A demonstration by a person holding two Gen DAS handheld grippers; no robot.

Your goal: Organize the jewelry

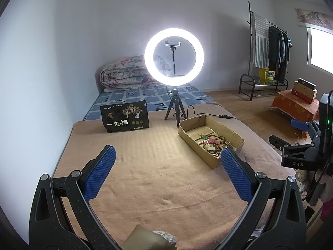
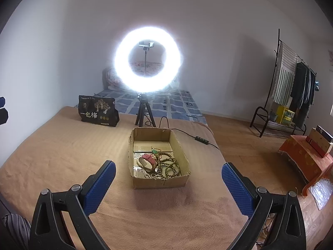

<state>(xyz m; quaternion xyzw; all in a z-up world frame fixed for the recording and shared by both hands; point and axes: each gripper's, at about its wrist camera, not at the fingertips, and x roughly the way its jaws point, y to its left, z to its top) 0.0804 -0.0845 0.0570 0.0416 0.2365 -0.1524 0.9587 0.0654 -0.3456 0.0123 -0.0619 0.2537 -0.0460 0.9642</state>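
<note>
- Left tongs (image 1: 167, 162) gape wide over the tan blanket-covered bed (image 1: 145, 179), holding nothing.
- Right tongs (image 2: 168, 177) likewise spread wide, empty.
- Brown beaded jewelry (image 2: 168, 166) lies inside the shallow cardboard box (image 2: 181, 145), at twelve o'clock from the right tongs.

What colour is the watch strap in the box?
Red watch strap, clearest in the right wrist view.

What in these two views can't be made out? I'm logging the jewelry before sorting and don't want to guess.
- Cardboard box, left wrist view: the near end and some beads hide behind the left tongs' right finger.
- Bead strands, right wrist view: tangled, so their number is unclear.
- Green pendant: too small to identify.
- Folded quilt, right wrist view: washed out by ring light glare.
</note>
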